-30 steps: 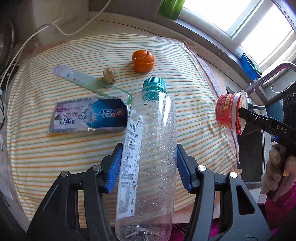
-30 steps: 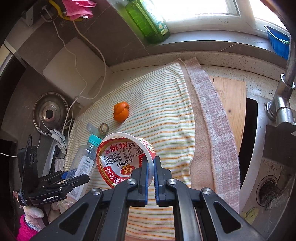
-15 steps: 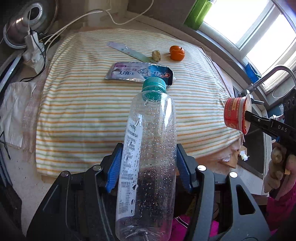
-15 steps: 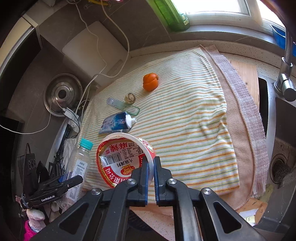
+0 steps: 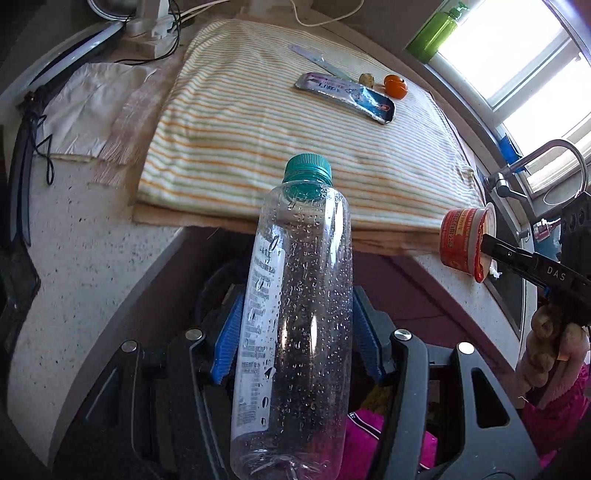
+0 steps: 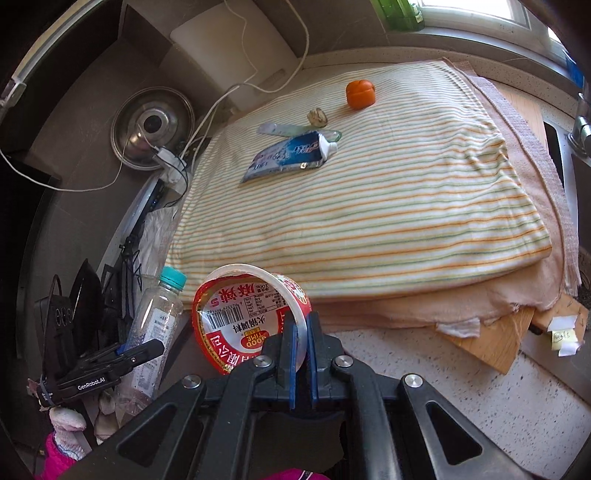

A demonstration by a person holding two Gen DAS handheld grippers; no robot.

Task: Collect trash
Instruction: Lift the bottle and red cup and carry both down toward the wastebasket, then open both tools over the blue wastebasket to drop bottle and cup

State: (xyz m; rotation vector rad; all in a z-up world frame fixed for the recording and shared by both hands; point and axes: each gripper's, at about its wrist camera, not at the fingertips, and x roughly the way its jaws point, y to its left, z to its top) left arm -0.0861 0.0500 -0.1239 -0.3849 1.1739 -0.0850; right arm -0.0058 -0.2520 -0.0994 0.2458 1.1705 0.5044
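My left gripper is shut on a clear plastic bottle with a teal cap, held past the counter's front edge. My right gripper pinches the rim of a red instant-noodle cup, also in front of the counter. In the left wrist view the noodle cup and right gripper show at the right. In the right wrist view the bottle and left gripper sit at lower left. On the striped cloth lie a squeezed toothpaste tube, a plastic strip, a small brown scrap and an orange peel.
The speckled counter carries a wooden board under the cloth. A sink with a tap lies to the right. A metal lid, white cables and a charger sit at the left. A green bottle stands on the windowsill.
Both grippers have drawn back from over the cloth to in front of the counter edge, each carrying its item. The trash left on the cloth now looks farther away.
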